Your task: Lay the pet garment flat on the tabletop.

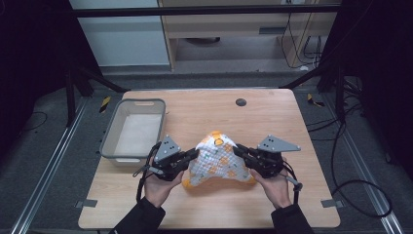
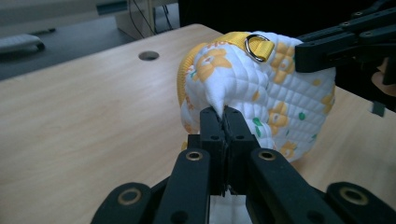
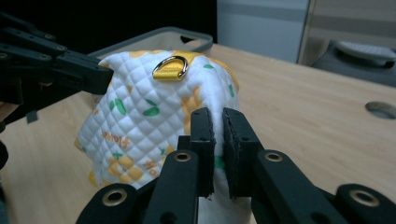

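A white quilted cloth (image 1: 217, 161) with orange flowers, green leaves and a yellow strap with a metal D-ring (image 2: 258, 47) is lifted in a hump above the wooden table (image 1: 195, 112). My left gripper (image 1: 195, 155) is shut on the quilted cloth's left side (image 2: 243, 88), its jaws pinching a fold. My right gripper (image 1: 237, 150) is shut on the quilted cloth's right side (image 3: 140, 112), fabric squeezed between its jaws. In each gripper view the other gripper's black jaws hold the far side of the cloth. The metal D-ring (image 3: 172, 66) sits on top.
A grey plastic bin (image 1: 134, 129) stands on the table's left, just behind my left hand. A round hole (image 1: 240, 102) is set in the tabletop at the back. Bare wood lies in front of the cloth and to the right.
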Motion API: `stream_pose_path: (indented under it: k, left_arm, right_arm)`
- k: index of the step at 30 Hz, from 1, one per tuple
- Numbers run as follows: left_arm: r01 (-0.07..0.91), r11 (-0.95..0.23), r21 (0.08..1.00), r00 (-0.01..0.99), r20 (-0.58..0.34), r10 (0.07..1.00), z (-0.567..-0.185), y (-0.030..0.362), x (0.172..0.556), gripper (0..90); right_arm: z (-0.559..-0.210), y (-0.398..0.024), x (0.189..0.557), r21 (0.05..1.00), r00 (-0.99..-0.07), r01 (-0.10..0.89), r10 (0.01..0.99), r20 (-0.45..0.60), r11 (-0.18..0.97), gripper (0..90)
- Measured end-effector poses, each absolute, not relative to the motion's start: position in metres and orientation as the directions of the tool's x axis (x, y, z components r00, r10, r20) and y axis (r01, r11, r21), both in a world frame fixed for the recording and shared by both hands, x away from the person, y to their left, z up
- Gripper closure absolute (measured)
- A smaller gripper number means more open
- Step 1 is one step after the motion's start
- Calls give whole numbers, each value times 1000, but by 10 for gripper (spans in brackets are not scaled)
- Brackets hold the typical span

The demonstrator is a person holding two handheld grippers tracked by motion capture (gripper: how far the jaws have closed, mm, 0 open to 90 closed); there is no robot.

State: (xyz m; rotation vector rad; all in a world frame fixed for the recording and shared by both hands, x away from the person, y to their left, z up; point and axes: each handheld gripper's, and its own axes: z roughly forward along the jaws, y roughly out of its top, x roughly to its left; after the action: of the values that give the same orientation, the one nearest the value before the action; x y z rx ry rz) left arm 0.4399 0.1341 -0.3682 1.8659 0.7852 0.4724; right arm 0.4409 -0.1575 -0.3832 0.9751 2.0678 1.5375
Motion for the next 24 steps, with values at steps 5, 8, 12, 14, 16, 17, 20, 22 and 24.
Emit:
stream_pose_path:
  k: [5,8,12,14,16,17,20,22,24]
  left_arm:
    - [308,-222,925,641,-30,767,-356,125,476,881]
    - [347,-166,923,582,-73,810,-360,119,507,866]
    - [403,-124,907,481,-95,872,-376,116,542,597]
    - [416,-100,904,468,-118,876,-381,123,545,494]
    - [401,-120,908,467,-90,880,-384,128,540,448]
    - [395,-127,910,473,-82,877,-384,132,536,432]
    - [383,-142,913,487,-69,870,-384,142,525,395]
    - [376,-167,911,497,-46,866,-383,149,517,375]
    - [380,-187,906,509,-36,860,-384,156,509,362]
  right_arm:
    - [-372,-151,474,950,-616,293,781,102,107,824]
    - [-379,-143,510,946,-541,314,834,109,80,793]
    - [-398,-139,547,930,-421,351,905,53,109,650]
    - [-402,-141,550,926,-404,355,914,29,128,612]
    - [-401,-145,546,927,-416,341,909,-2,158,579]
    - [-400,-147,543,926,-424,335,906,-14,171,567]
    - [-393,-156,530,928,-449,317,893,-33,194,534]
    - [-387,-163,520,929,-478,310,878,-31,202,506]
    - [-383,-168,511,927,-498,298,865,-54,229,483]
